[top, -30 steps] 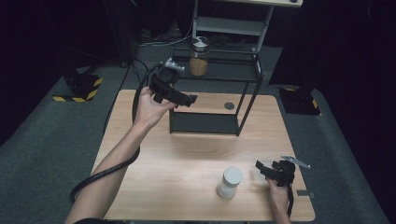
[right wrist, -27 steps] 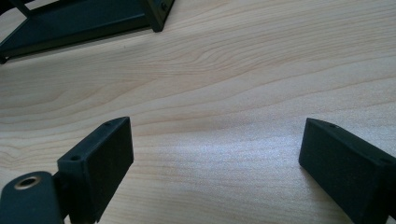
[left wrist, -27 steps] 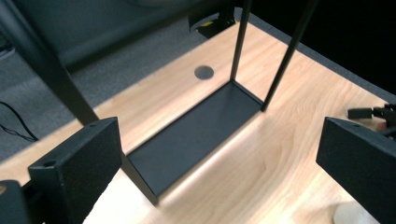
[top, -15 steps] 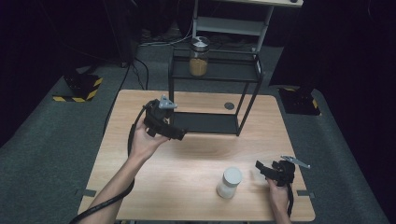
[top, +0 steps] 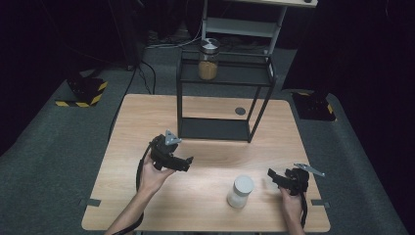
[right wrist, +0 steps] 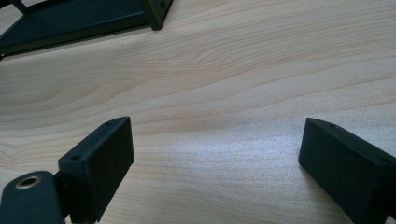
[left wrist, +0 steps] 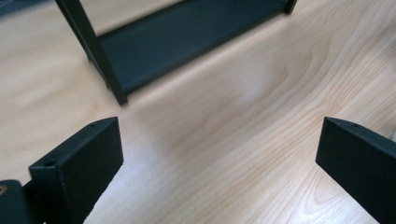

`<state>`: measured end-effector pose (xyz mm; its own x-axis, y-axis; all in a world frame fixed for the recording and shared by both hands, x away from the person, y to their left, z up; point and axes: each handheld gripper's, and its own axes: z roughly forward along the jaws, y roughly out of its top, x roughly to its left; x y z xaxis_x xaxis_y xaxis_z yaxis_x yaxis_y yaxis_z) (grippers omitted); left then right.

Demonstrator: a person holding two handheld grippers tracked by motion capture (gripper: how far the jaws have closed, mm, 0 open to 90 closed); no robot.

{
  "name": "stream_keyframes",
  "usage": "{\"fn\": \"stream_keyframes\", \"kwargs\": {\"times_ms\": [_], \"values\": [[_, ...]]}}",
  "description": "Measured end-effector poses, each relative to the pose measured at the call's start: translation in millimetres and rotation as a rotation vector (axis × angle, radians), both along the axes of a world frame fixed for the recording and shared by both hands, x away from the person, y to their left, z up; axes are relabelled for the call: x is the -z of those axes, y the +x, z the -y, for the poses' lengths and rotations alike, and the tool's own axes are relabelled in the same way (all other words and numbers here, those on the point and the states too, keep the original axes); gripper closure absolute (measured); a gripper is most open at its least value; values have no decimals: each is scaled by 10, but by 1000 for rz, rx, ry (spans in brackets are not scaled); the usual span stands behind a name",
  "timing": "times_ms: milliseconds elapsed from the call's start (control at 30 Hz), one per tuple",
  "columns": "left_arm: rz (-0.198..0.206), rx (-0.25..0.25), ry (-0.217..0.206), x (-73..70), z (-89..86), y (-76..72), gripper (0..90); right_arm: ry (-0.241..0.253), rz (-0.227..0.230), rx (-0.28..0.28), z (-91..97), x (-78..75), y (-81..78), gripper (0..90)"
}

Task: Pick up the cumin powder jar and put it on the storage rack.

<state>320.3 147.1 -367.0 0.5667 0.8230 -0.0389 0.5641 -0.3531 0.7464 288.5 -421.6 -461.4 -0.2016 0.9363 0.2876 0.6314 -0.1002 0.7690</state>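
White-lidded jar (top: 241, 191) upright on table (top: 210, 161), long axis vertical, lid upward.

In your left gripper view, the black shelf frame (left wrist: 187, 42) is cut off by the top edge, so you see just its bottom board and one post. The right tip of the left gripper (left wrist: 219, 154) runs out of the picture at the right edge. In your right gripper view, the same frame (right wrist: 79, 18) is cut at the top left corner. In the high view, what fills the jar (top: 208, 59) is too small to tell.
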Motion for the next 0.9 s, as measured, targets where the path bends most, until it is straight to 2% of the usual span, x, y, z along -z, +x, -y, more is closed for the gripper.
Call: {"fn": "stream_keyframes", "kwargs": {"times_ms": [133, 333, 500, 567, 667, 900], "values": [[-26, -26, -19, 238, 9, -3, 7, -6, -1, 1, -11, -5, 1, 92], [-31, -54, 8, 474, 99, -30, 7, -15, -1, 1, -28, -10, 2, 93], [-32, -85, 11, 604, 120, -29, 6, -24, -2, 0, -42, -17, 5, 93], [-19, -105, 16, 636, 133, -55, 6, -27, -2, 1, -47, -18, 6, 93], [-11, -125, -4, 697, 121, -69, 5, -34, -3, 1, -60, -23, 7, 93], [-21, -134, -14, 792, 130, -70, 5, -42, -3, 0, -72, -27, 8, 93]]}}
